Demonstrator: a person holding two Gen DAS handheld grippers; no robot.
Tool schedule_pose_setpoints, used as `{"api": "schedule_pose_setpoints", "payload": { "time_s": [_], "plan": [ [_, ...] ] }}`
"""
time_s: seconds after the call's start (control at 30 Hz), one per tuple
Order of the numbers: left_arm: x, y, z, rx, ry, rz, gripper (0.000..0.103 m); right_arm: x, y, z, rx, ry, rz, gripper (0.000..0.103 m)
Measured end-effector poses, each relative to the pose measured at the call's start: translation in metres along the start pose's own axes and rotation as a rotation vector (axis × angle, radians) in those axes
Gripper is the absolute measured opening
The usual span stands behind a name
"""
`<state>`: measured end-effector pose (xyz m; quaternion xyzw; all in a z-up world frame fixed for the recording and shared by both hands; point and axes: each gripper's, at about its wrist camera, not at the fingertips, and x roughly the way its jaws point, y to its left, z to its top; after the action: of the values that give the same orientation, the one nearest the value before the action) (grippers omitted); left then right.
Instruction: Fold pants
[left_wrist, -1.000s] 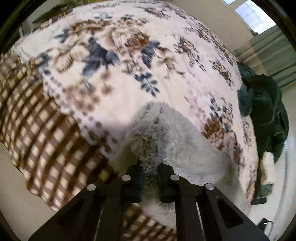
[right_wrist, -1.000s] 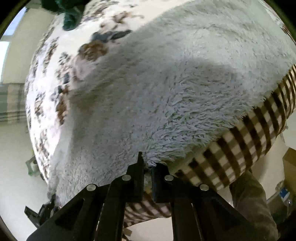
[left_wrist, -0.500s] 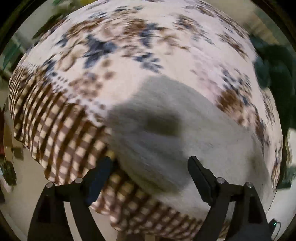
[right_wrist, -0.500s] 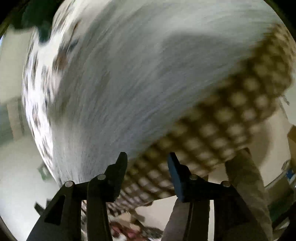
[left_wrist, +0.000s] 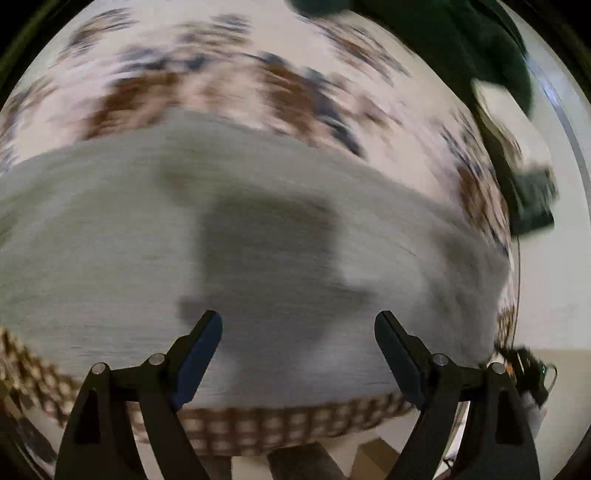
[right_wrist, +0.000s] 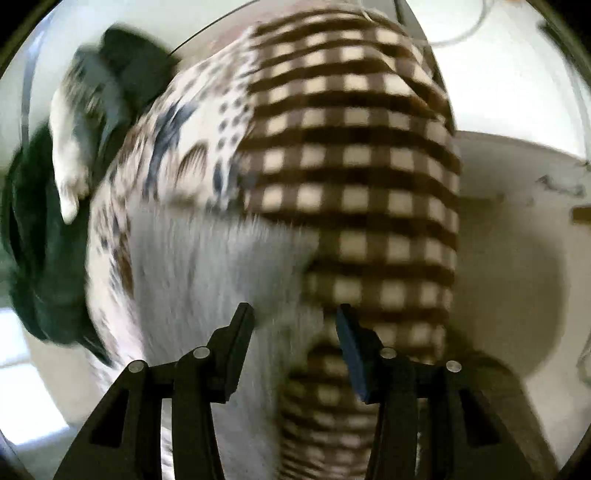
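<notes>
The pale grey fluffy pants (left_wrist: 155, 236) lie spread flat on the bed, wide across the left wrist view; both views are blurred by motion. My left gripper (left_wrist: 298, 328) is open and empty, just above the near part of the pants, its shadow on the fleece. In the right wrist view the pants (right_wrist: 207, 266) show as a narrow grey strip at the bed's corner. My right gripper (right_wrist: 295, 321) is open and empty over the pants' edge and the checked border.
The bed cover is floral (left_wrist: 280, 85) with a brown checked border (right_wrist: 351, 155) hanging over the edge. A dark green garment (left_wrist: 480, 44) lies at the bed's far right, also in the right wrist view (right_wrist: 44, 266). Pale floor (right_wrist: 517, 236) lies beyond the edge.
Both grippers were shut on the pants' edge one second ago; both have opened and let go. The pants now lie flat. Both cameras have swung sideways quickly.
</notes>
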<state>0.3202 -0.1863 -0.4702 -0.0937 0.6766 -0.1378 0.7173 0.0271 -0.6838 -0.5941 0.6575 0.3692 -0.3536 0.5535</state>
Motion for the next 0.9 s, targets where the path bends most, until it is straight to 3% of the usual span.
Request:
{"api": "schedule_pose_setpoints", "payload": {
  "time_s": [0.07, 0.13, 0.17, 0.37, 0.43, 0.5, 0.6, 0.77, 0.9],
  "plan": [
    [0.021, -0.035, -0.002, 0.051, 0.045, -0.004, 0.084, 0.012, -0.006, 0.019, 0.035, -0.003, 0.066, 0.049],
    [0.036, -0.059, -0.004, 0.092, 0.074, -0.002, 0.084, 0.017, -0.003, 0.03, 0.034, 0.008, 0.105, 0.018],
    [0.044, -0.07, -0.004, 0.111, 0.09, 0.01, 0.084, 0.013, 0.004, 0.036, -0.01, 0.013, 0.107, 0.01],
    [0.078, -0.111, -0.01, 0.203, 0.146, 0.054, 0.084, -0.029, 0.055, 0.036, -0.285, -0.071, 0.144, 0.01],
    [0.084, -0.118, -0.012, 0.216, 0.157, 0.063, 0.084, -0.023, 0.051, 0.04, -0.306, 0.002, 0.109, 0.015],
    [0.088, -0.122, -0.011, 0.224, 0.16, 0.07, 0.084, -0.012, 0.031, 0.044, -0.258, 0.104, 0.049, 0.043],
    [0.096, -0.123, -0.011, 0.227, 0.163, 0.074, 0.084, -0.004, -0.005, 0.043, -0.122, 0.151, 0.081, 0.063],
    [0.124, -0.106, -0.012, 0.21, 0.201, 0.107, 0.084, 0.025, -0.034, 0.025, 0.012, 0.261, 0.225, 0.063],
    [0.134, -0.098, -0.007, 0.182, 0.215, 0.066, 0.091, 0.05, -0.042, 0.012, 0.129, 0.301, 0.312, 0.063]
  ]
}}
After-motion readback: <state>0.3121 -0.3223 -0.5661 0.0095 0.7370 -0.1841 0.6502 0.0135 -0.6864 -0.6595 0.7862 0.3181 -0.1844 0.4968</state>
